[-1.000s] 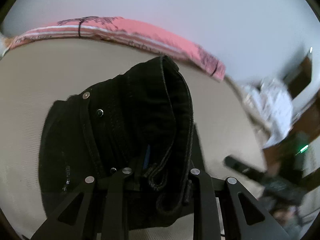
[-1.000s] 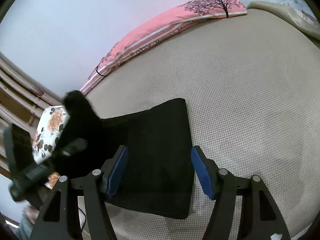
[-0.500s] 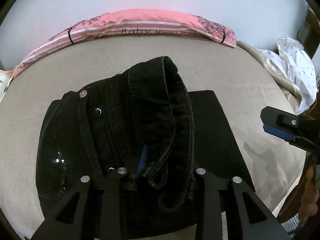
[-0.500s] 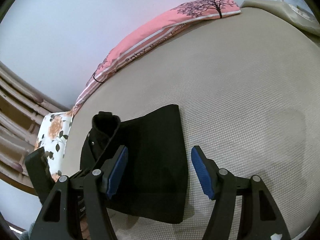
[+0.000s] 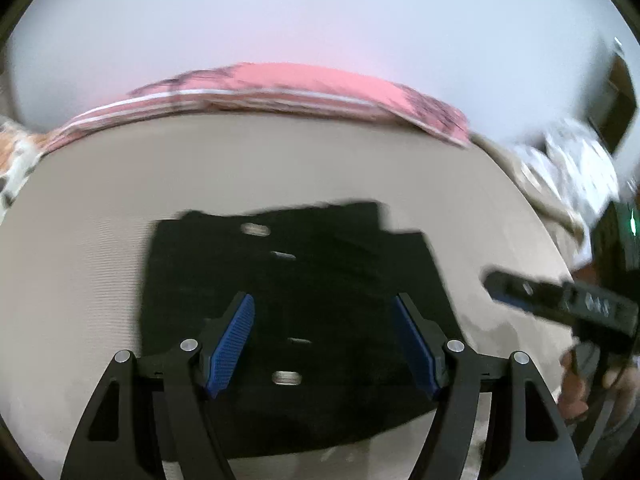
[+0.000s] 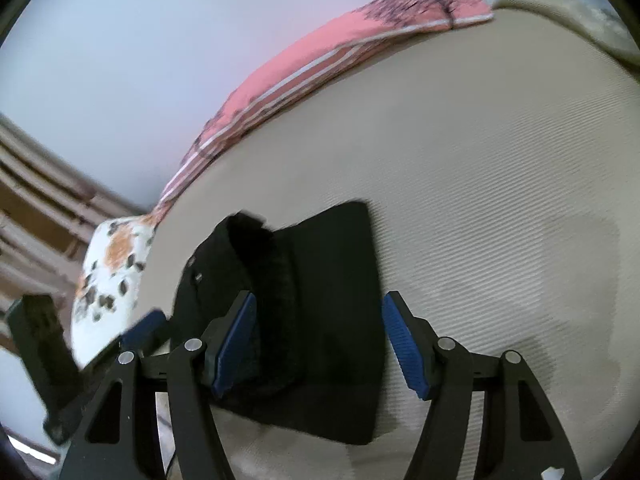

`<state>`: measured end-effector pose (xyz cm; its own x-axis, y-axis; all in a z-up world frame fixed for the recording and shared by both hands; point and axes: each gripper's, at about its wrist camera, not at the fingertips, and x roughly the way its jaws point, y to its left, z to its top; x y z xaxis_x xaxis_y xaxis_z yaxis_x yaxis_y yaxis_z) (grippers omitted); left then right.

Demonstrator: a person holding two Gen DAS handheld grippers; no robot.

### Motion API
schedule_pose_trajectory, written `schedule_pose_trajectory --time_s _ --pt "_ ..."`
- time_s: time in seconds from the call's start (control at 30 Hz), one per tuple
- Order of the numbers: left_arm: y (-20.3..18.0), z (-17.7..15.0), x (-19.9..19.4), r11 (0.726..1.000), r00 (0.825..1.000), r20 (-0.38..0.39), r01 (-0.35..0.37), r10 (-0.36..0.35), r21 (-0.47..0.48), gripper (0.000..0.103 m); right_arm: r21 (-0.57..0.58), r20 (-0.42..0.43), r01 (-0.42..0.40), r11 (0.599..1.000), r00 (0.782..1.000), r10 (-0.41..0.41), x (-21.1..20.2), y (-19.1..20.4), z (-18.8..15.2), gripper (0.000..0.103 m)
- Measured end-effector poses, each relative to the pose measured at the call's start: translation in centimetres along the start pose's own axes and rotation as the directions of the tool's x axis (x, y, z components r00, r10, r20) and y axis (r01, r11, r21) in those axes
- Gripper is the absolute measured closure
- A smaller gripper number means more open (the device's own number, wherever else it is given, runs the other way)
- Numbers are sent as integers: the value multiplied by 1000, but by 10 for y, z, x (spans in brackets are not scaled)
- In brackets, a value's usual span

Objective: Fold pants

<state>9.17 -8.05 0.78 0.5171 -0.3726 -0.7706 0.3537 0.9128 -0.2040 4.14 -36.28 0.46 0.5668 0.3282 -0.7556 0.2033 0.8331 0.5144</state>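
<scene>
Both grippers are wide apart with nothing between the blue pads. The left gripper [image 5: 324, 344] hangs over the black pants [image 5: 296, 312], which lie folded into a flat dark block on the beige mattress [image 5: 100, 200]. The right gripper [image 6: 316, 344] hovers over the same pants [image 6: 320, 304] from the other side — from here the left part of the block looks bunched up, with a thick seam edge raised. Pants sit toward the near edge of the mattress. Along the far edge runs a pink pillow [image 5: 280, 88] against a pale wall [image 5: 320, 12]. A floral pillow [image 6: 112, 272] sits just beyond the pants' bunched end — the frames are blurry, so finer detail is hard to make out.
</scene>
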Motion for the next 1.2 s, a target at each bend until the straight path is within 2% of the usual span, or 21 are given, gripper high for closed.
schedule_pose_trajectory --time_s 0.17,0.33,0.47,0.53,0.6,0.67,0.73,0.9,0.93,1.0,1.13,1.2 --pt "69 3 -16 987 996 16 -88 91 -138 32 -22 -111 -121 992 987 118 22 11 -2 38" --pt "125 -8 -14 950 982 -19 -188 190 -248 32 -57 -226 -208 977 955 190 52 20 1 38" --pt "149 -20 -1 930 979 -72 -206 193 -305 32 -68 -259 -217 974 947 193 75 19 5 38" --pt "154 -22 5 930 978 -92 -205 186 -304 32 -68 -266 -239 969 940 213 82 16 8 39" --pt "157 -25 9 930 975 -107 -217 193 -298 32 -66 -275 -244 968 936 218 89 13 11 42" --pt "156 -27 12 931 976 -114 -213 187 -295 32 -66 -279 -255 965 933 228 96 9 14 55" --pt "159 -27 16 930 976 -122 -211 181 -301 32 -61 -288 -278 959 925 249 107 7 18 58" --pt "163 -30 27 924 972 -159 -218 175 -315 32 -81 -305 -335 939 905 297 124 20 23 59" --pt "163 -32 29 922 971 -164 -217 172 -319 32 -85 -309 -345 935 901 304 126 22 24 61" --pt "162 -33 30 922 970 -167 -221 175 -319 32 -81 -316 -360 929 894 319 130 26 23 74" --pt "159 -32 29 924 970 -160 -224 181 -310 32 -77 -272 -351 933 908 319 118 34 20 91" --pt "158 -31 28 924 972 -155 -216 175 -314 32 -63 -240 -367 928 908 343 100 43 21 92"
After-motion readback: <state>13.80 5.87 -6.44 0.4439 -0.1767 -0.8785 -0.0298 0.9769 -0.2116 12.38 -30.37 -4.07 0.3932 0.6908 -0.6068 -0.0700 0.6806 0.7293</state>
